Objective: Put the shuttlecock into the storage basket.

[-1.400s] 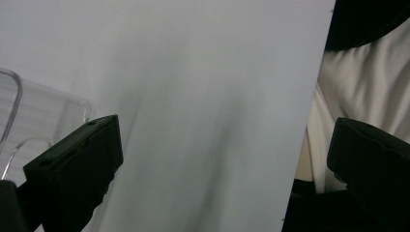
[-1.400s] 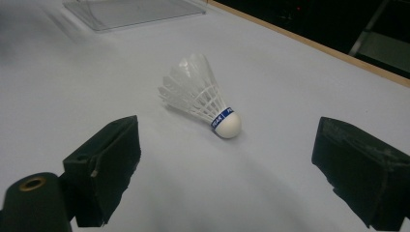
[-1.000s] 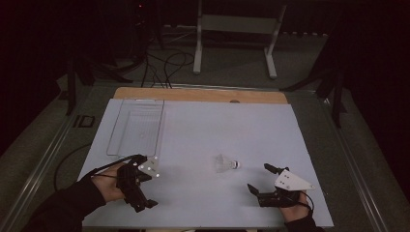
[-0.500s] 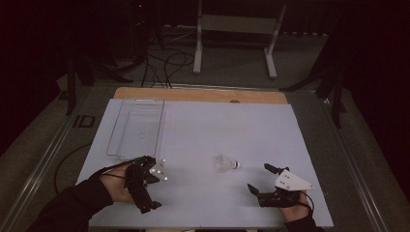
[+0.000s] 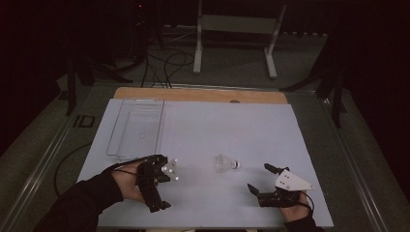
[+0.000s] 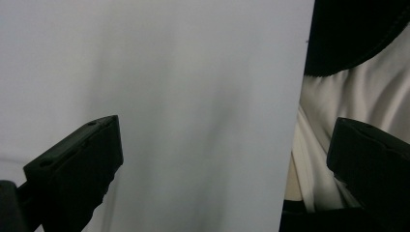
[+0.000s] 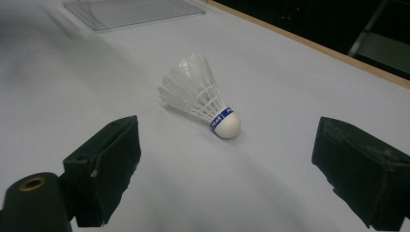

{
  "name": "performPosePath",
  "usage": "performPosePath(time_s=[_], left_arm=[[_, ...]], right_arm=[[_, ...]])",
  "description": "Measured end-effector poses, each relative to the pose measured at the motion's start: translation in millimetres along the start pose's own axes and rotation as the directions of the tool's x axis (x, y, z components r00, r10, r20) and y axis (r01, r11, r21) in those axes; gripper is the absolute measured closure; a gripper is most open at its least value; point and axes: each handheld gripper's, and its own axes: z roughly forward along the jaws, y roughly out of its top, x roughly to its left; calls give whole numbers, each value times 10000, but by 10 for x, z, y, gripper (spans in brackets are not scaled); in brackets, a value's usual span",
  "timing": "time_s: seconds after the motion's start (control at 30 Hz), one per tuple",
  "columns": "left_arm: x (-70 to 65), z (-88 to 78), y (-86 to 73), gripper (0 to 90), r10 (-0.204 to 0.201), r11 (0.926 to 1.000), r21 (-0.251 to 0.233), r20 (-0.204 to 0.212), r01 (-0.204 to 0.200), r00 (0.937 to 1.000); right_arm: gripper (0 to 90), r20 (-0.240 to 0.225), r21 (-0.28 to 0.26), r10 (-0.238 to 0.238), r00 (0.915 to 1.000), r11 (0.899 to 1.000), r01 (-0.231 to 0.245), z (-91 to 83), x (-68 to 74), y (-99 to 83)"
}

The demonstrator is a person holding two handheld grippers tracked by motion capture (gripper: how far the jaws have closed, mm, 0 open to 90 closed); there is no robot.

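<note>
on the pale tabletop (image 5: 203,125) a shuttlecock (image 5: 226,163) lies on its side between both wide-open, empty tools, so the right tool (image 5: 263,182), nearer, should probably close lightly on the cork, while the left tool (image 5: 157,183) stays clear.

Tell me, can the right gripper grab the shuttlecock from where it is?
Probably yes. The right gripper is open, and in its own view the shuttlecock lies on its side on the white table straight ahead of the jaws, with nothing between them. It would need to move forward first.
</note>
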Motion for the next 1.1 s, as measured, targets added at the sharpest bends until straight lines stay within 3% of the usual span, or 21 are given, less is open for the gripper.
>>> performPosePath(time_s=[0.4, 0.83, 1.1], left_arm=[[29, 86, 204, 2, 273, 9993, 239, 527, -286, 9982], [45, 130, 425, 2, 798, 9964, 238, 686, -816, 9944], [70, 160, 553, 2, 915, 9955, 207, 623, -930, 9939]], right_arm=[[98, 1, 3, -19, 10000, 10000, 19, 1, -2, -3], [98, 6, 4, -35, 10000, 10000, 35, -1, -2, -2], [98, 5, 13, -21, 10000, 10000, 21, 1, 1, -1]])
